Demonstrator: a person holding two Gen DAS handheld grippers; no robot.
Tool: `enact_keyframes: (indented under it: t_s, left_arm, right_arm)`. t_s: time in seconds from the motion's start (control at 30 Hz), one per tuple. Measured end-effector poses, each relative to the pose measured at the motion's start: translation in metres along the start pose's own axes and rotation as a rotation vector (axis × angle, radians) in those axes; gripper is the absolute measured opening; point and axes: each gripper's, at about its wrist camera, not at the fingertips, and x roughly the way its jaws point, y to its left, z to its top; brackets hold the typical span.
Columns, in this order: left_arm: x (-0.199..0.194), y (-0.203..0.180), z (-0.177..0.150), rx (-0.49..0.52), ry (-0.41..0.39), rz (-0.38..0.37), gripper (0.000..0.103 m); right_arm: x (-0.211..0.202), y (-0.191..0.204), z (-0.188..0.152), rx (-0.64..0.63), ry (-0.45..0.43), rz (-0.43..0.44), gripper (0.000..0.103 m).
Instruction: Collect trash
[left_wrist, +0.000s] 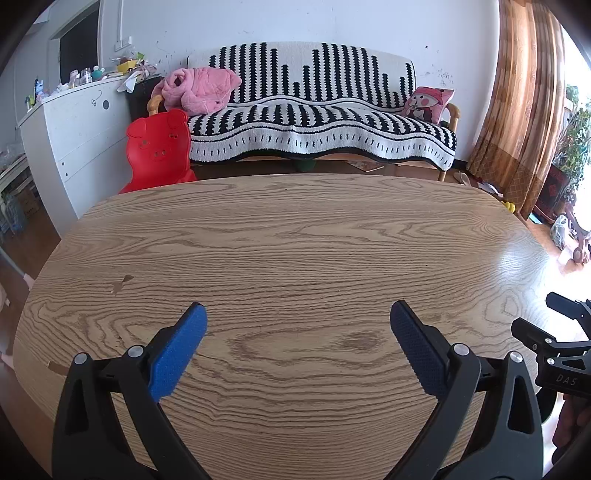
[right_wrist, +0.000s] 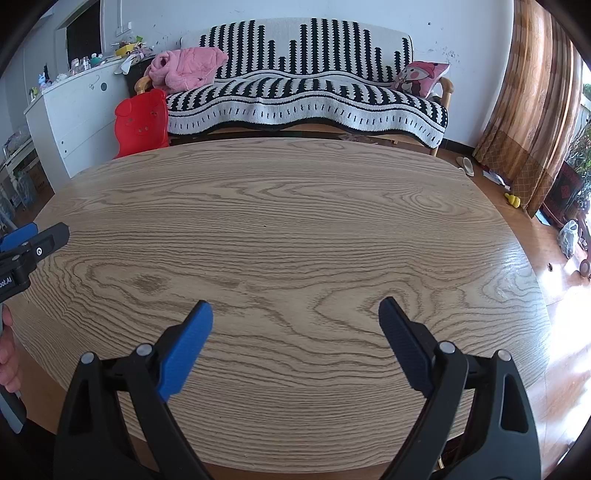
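In right view only, yellow toy (right_wrist: 512, 199).

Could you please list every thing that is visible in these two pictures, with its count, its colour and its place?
table: one, light wood grain, directly under both grippers
sofa: one, black and white striped cover, against the far wall
pink blanket: one, pink, bundled on the sofa's left end
cushion: one, pink with a cartoon figure, on the sofa's right end
pig-shaped chair: one, red, on the floor beside the sofa's left end
cabinet: one, white, far left, small clutter on top
curtain: one, brown patterned, far right
yellow toy: one, on the floor near the curtain
left gripper: one, black with blue pads, open
right gripper: one, black with blue pads, open
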Motion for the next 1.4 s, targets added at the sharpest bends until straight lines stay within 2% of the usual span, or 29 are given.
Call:
enact_keyframes:
  t_s: [1.4]
  left_arm:
    - [0.0012, 0.0038, -0.005, -0.01, 0.02, -0.005, 0.096]
  right_arm:
    - [-0.0004, -0.0011, -0.0004, -0.002, -0.001, -0.001, 0.088]
